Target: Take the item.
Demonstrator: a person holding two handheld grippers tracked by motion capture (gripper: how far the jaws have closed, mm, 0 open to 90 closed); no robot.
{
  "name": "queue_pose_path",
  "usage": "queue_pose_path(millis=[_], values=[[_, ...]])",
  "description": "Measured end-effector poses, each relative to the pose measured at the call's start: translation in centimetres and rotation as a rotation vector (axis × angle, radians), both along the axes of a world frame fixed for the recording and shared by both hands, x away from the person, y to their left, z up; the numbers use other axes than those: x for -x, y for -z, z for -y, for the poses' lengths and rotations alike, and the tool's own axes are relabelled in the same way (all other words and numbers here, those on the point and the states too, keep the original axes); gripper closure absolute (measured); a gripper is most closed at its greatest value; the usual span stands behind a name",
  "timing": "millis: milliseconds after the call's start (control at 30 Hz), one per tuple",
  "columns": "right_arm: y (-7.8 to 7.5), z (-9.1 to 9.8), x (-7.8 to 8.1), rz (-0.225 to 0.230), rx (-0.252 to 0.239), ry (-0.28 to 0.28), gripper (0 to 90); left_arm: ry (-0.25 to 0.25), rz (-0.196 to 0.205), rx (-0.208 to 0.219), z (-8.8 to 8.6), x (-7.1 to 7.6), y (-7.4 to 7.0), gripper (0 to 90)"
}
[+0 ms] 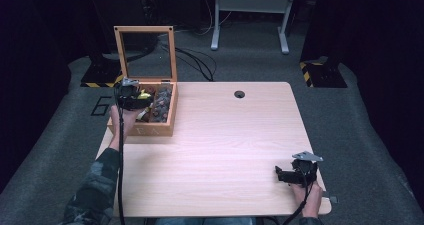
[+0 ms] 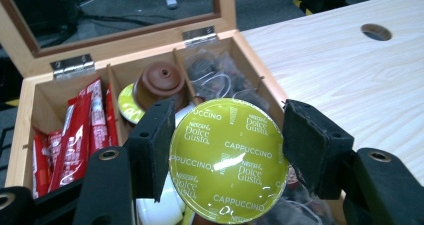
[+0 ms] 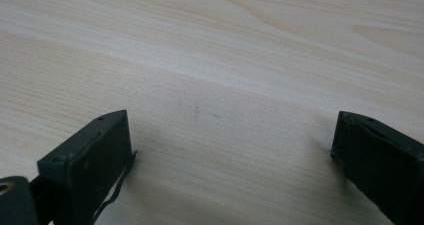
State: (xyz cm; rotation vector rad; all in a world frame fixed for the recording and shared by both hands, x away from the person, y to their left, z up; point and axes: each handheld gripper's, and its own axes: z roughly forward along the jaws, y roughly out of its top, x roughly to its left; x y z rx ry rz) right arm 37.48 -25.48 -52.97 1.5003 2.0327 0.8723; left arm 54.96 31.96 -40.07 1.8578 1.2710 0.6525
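One green-lidded capsule [image 2: 227,160] sits clamped between the pads of your left gripper [image 2: 227,155], its foil lid facing the camera, held above the open wooden box [image 2: 250,50]. Below it in the box lie a brown capsule [image 2: 162,82], red sachets [image 2: 80,135] to its left and clear packets [image 2: 215,75] to its right. Well away from the box, your right gripper [image 3: 232,150] rests with jaws spread wide over the bare pale table [image 1: 225,135]. Beyond the box, grey carpet [image 1: 250,60] and dark surroundings.
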Motion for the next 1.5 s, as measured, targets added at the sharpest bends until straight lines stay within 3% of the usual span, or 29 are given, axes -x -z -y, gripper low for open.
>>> queue_pose_path(millis=[533,1100,1500], values=[[0.0,0.0,0.0,0.003,-0.001,-0.001,2.2,0.092,0.071,-0.004,2.4,2.3,-2.3,39.1],[0.0,0.0,0.0,-0.003,-0.002,0.002,2.2,0.154,0.065,-0.007,4.7,2.7,-2.4,39.1],[0.0,0.0,0.0,-0.003,-0.002,0.002,2.3,0.208,0.067,-0.02,7.3,2.5,-2.1,39.1]])
